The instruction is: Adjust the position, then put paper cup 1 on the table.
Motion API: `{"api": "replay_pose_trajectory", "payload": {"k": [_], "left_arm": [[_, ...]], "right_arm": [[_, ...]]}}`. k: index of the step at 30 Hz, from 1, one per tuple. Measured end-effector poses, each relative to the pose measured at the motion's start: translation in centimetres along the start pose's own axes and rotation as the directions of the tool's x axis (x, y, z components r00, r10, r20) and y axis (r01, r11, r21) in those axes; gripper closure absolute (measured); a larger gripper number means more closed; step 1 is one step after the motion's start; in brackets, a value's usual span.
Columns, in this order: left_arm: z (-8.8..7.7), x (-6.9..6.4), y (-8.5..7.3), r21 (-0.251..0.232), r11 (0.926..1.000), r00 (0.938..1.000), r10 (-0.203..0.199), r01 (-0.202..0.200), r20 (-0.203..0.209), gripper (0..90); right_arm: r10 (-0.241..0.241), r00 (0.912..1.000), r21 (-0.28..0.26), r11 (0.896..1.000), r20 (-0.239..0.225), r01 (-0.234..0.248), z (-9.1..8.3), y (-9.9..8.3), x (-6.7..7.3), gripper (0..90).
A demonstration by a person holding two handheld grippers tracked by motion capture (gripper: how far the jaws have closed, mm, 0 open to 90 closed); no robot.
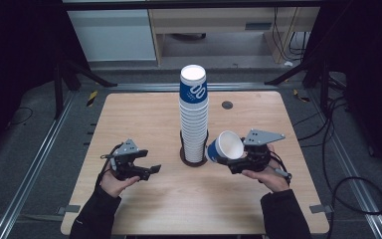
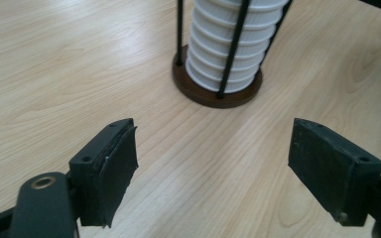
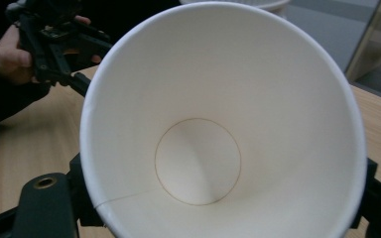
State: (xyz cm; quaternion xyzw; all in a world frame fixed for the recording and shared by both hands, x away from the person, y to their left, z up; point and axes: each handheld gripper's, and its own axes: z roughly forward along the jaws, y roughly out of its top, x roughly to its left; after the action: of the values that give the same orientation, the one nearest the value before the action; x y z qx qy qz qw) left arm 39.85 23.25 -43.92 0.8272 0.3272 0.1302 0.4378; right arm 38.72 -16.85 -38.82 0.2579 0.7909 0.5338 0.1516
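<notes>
progress: holding one paper cup (image 1: 225,145) apart from the tall cup stack (image 1: 194,117) in its holder (image 1: 194,160), mid table; judging unstacking or restacking still pending | right gripper (image 1: 235,164): jaws clenching the cup's sides, mouth tilting toward the near side, just right of stack | left gripper (image 1: 151,171): jaws released, empty, pointing at holder from left

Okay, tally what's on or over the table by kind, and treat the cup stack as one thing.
Cup stack: 1
Loose paper cup, held in the right gripper: 1
Cup holder stand: 1
Grippers, counting the open left gripper: 2
Total: 5
</notes>
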Motion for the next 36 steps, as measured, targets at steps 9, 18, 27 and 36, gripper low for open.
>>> {"api": "replay_pose_trajectory", "payload": {"k": [9, 18, 27, 36], "left_arm": [[-0.4, 0.9, -0.3, 0.013, 0.9996, 0.9980, -0.026, 0.027, -0.058, 18.5], [-0.5, 1.8, -0.8, 0.024, 0.9982, 0.9947, -0.053, 0.055, -0.089, 18.4], [-0.8, 2.8, -1.2, 0.016, 0.9965, 0.9911, -0.080, 0.082, -0.106, 18.5], [-0.8, 3.2, -1.4, 0.019, 0.9951, 0.9874, -0.094, 0.097, -0.127, 20.3]], "right_arm": [[0.059, 0.9813, 0.041, 0.997, 0.183, -0.068, -0.5, -0.5, -1.8, 20.6], [0.095, 0.9383, 0.072, 0.990, 0.333, -0.125, -1.4, -1.1, -3.8, 20.7], [0.132, 0.8813, 0.096, 0.976, 0.454, -0.196, -2.5, -2.1, -5.9, 20.6], [0.139, 0.8141, 0.154, 0.951, 0.564, -0.269, -3.1, -3.4, -7.9, 20.6]]}}
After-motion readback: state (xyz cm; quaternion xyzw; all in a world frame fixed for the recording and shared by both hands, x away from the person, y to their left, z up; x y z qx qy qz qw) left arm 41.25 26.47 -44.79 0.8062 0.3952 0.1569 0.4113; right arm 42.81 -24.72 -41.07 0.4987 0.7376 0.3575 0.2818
